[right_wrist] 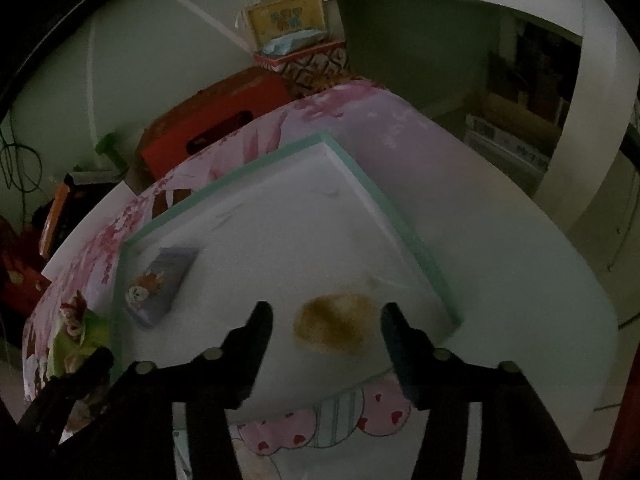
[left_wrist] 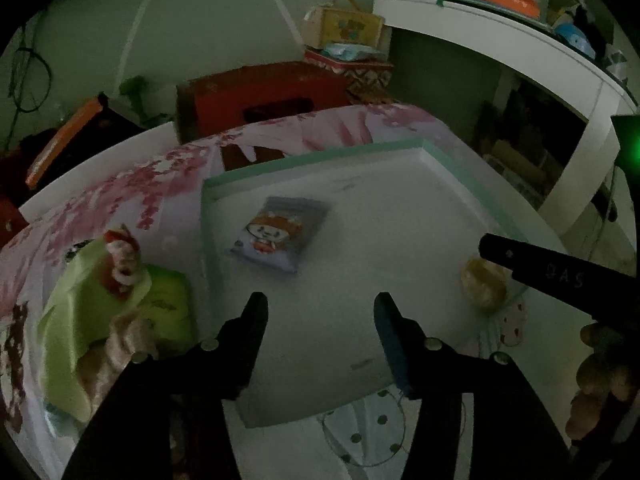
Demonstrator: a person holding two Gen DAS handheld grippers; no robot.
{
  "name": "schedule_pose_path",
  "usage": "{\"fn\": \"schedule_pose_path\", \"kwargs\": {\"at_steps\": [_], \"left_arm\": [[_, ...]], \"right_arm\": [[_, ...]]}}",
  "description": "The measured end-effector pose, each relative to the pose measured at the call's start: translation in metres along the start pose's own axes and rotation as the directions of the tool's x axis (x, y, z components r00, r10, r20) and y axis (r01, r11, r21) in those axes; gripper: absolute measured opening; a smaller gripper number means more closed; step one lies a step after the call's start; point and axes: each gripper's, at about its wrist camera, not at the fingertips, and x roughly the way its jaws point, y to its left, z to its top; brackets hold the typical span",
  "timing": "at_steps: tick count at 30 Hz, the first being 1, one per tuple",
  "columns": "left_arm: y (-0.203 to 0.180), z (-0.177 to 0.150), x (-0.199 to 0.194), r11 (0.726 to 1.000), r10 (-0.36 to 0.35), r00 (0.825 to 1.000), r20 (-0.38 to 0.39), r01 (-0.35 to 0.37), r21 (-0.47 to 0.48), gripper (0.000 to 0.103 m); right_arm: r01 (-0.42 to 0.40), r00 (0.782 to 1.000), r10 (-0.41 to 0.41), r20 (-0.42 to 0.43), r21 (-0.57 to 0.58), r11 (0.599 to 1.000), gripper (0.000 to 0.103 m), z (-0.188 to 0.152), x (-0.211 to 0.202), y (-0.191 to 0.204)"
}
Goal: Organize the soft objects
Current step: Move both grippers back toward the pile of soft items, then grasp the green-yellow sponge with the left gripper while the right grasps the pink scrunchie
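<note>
A white tray (left_wrist: 436,156) with a mint rim lies on a table. A purple packet with a cartoon face (left_wrist: 280,234) lies in the tray's left part; it also shows in the right wrist view (right_wrist: 160,282). A tan fluffy soft object (right_wrist: 336,324) lies in the tray near its front right corner, also seen in the left wrist view (left_wrist: 484,284). My left gripper (left_wrist: 320,308) is open and empty over the tray's near part. My right gripper (right_wrist: 326,316) is open, its fingers either side of the tan object.
A green cloth pile with a red and white ring toy (left_wrist: 120,268) lies left of the tray on a pink floral cover (left_wrist: 160,172). A red box (left_wrist: 260,96) and a yellow bag (left_wrist: 348,24) stand behind. A white shelf unit (left_wrist: 560,60) is at the right.
</note>
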Motion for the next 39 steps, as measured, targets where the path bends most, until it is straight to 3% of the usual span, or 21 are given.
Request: {"fn": "schedule_pose_path", "kwargs": {"at_steps": [6,10,13,22,31,35,39], "left_arm": [[0.017,0.001,-0.023,0.997,0.04,0.999,0.028,-0.038,-0.07,0.086],[0.035,0.0,-0.041,0.989,0.081,0.996,0.042,-0.075,-0.131,0.089],[0.051,-0.003,-0.053,0.977,0.121,0.992,0.038,-0.112,-0.18,0.1],[0.116,-0.017,-0.102,0.912,0.28,0.957,0.08,-0.239,-0.333,0.101],[0.192,-0.052,-0.132,0.799,0.388,0.921,0.033,-0.318,-0.511,0.101],[0.209,-0.066,-0.136,0.769,0.389,0.921,0.016,-0.315,-0.556,0.101],[0.213,-0.075,-0.133,0.763,0.372,0.928,0.001,-0.305,-0.57,0.101]], "right_arm": [[0.008,1.0,-0.008,0.002,-0.015,1.0,0.08,-0.002,-0.004,0.002],[0.001,1.0,-0.001,0.01,-0.038,0.999,0.092,-0.003,-0.008,0.008],[-0.003,1.0,0.004,0.018,-0.072,0.997,0.102,-0.006,-0.011,0.017],[0.009,0.998,0.002,0.067,-0.161,0.987,0.103,-0.016,-0.025,0.051],[-0.113,0.985,0.139,0.102,-0.224,0.968,0.103,-0.027,-0.051,0.097],[-0.193,0.973,0.22,0.076,-0.266,0.944,0.103,-0.036,-0.057,0.126],[-0.233,0.965,0.258,0.043,-0.313,0.921,0.103,-0.048,-0.059,0.148]]}}
